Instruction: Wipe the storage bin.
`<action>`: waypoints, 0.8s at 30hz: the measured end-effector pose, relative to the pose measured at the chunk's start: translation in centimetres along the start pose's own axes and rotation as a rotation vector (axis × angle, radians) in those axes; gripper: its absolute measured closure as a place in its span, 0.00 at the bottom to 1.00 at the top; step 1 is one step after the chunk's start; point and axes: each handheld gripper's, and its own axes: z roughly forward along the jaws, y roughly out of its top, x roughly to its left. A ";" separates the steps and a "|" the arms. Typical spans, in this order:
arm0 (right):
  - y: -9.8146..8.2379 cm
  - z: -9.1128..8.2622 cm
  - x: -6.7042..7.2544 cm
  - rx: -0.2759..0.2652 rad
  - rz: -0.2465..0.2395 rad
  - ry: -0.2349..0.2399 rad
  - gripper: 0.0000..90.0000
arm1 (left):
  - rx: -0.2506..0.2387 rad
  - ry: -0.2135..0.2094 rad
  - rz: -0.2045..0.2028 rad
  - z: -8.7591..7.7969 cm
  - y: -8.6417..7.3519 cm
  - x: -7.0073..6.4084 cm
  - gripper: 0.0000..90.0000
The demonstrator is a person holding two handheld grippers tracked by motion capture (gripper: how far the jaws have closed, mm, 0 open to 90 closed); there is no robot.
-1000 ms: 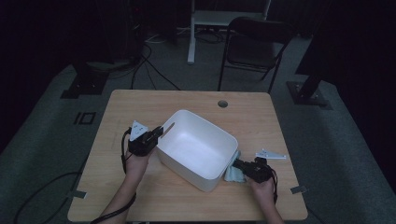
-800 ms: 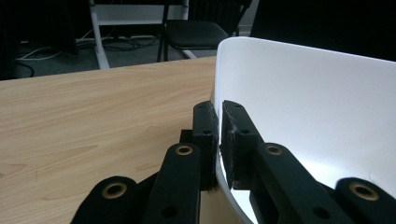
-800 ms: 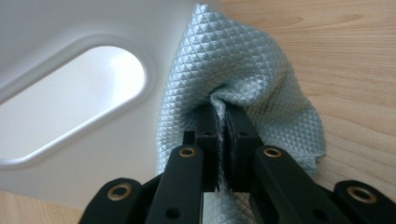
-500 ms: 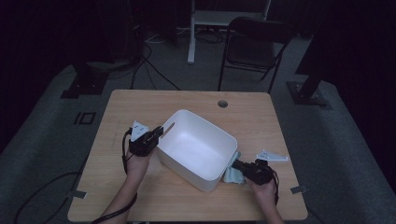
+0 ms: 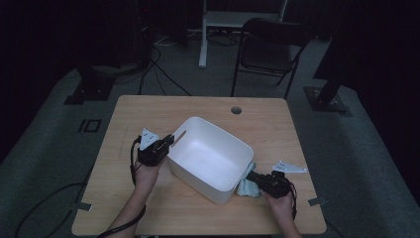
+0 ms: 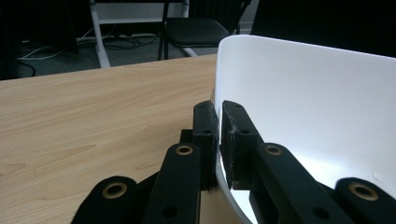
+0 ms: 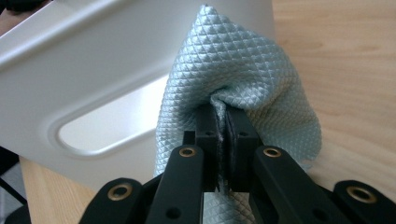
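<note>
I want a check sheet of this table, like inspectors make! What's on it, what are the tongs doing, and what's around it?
Surface: light wooden table with a round hole near the far edge.
Job's things: white tub in the middle, looks empty; pale blue cloth pressed against its outer wall.
Clutter: nothing seen.
Tongs: left tongs shut on the tub's rim, one jaw inside, one outside; right tongs shut on a fold of the cloth.
Cables: a black cable loops from the left tongs; more cables lie on the floor beyond the table.
Surroundings: dark room, grey floor, black folding chair, white frame behind it.
</note>
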 end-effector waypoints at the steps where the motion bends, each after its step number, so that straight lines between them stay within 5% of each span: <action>1: -0.2 0.4 0.0 0.022 -0.008 -0.018 0.95 | 0.000 0.002 0.001 0.0 0.0 0.0 0.94; 7: -0.3 0.8 -0.1 0.056 0.008 -0.031 0.95 | 0.000 0.009 0.000 0.0 0.0 -0.1 0.94; 10: -0.1 0.1 0.5 0.036 0.006 0.006 0.95 | 0.001 0.014 -0.003 0.0 0.0 -0.1 0.94; 14: 0.1 -0.4 1.6 0.021 -0.046 -0.001 0.95 | 0.006 -0.001 -0.002 0.0 0.1 0.0 0.94; 24: -1.3 0.9 0.6 0.061 0.013 0.009 0.95 | 0.000 -0.004 -0.001 0.0 0.0 0.0 0.94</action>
